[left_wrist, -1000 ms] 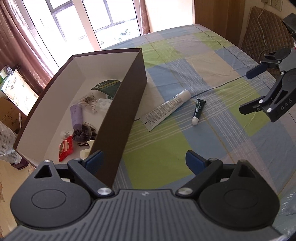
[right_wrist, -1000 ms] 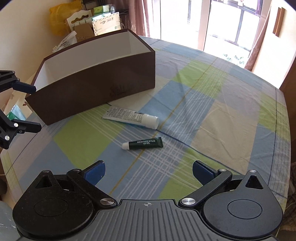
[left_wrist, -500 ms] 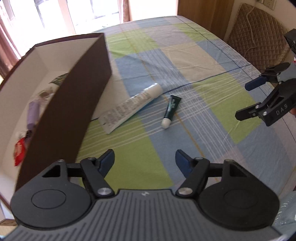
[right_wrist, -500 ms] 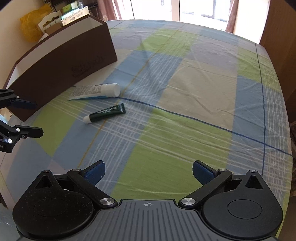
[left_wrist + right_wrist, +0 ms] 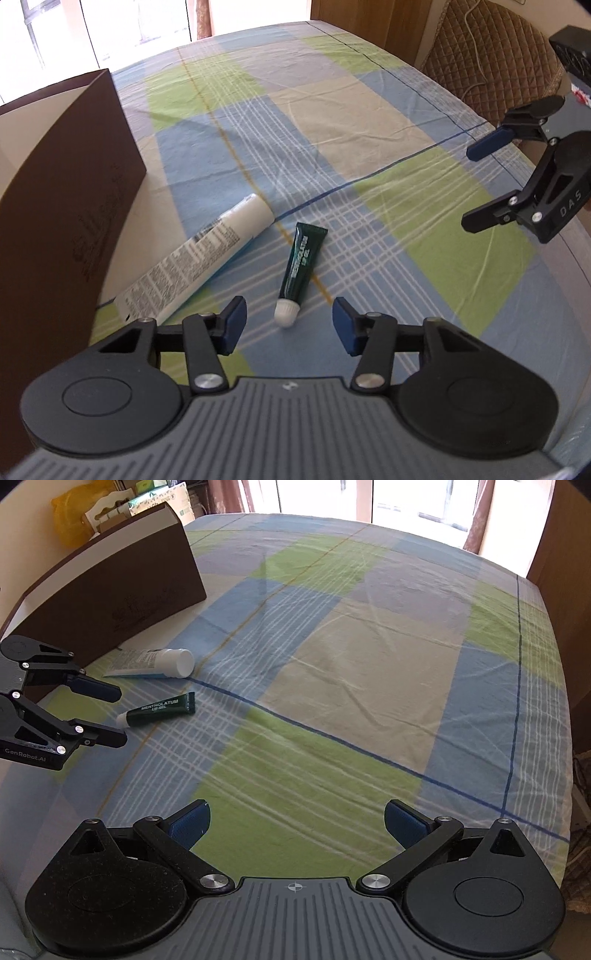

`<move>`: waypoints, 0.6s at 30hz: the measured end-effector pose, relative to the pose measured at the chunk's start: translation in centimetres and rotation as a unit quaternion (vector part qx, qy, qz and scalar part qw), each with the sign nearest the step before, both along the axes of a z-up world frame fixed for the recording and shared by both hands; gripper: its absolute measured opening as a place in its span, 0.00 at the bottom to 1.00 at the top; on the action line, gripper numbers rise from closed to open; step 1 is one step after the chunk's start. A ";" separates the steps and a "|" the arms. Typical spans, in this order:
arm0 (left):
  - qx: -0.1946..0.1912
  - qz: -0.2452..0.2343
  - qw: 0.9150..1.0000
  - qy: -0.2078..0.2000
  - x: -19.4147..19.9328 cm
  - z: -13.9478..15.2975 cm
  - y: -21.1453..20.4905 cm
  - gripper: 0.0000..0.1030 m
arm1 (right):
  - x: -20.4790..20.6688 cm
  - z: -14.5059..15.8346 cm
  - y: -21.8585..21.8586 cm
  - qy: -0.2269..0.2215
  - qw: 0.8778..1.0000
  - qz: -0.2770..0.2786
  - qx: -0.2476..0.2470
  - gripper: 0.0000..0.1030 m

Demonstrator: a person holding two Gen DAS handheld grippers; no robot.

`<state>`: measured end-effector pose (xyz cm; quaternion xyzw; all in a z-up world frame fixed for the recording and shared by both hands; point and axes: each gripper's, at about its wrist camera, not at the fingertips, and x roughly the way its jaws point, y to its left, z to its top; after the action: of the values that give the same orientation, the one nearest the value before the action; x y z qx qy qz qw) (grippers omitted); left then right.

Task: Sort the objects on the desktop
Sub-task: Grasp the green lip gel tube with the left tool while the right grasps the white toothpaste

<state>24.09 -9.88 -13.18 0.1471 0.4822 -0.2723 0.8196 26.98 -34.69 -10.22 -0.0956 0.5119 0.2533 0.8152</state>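
Nearest, the left tool [image 5: 287,325] hangs wide apart and empty, its fingers either side of the white cap of the small green tube [image 5: 302,261] lying on the bench [image 5: 369,110]. To grip well, I judge it should drop lower and close across the tube's body, not the cap (which could slip). Just beyond lies the white tube [image 5: 207,254], beside the brown box [image 5: 74,206]. The right tool [image 5: 297,825] hovers farther off, wide and empty.
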 end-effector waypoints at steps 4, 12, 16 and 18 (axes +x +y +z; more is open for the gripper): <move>-0.011 -0.003 1.000 0.006 1.3 -0.7 -0.5 0.32 | 1.6 0.1 -0.3 -0.004 1.000 0.015 0.004 1.00; -0.023 -0.009 1.000 0.015 0.8 -1.1 0.3 0.12 | 4.4 0.5 3.0 -0.033 0.995 0.097 0.016 1.00; -0.014 0.010 1.000 0.019 -1.0 -0.9 2.7 0.12 | 5.2 0.2 6.3 -0.046 0.986 0.161 0.023 1.00; -0.011 0.036 0.999 0.025 -2.0 -0.7 4.6 0.12 | 5.3 0.0 8.2 -0.050 0.979 0.195 0.027 1.00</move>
<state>22.05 -5.24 -13.87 0.1140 0.5046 -0.2516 0.8180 32.32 -26.47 -10.22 -0.1845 0.4349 0.4158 0.7772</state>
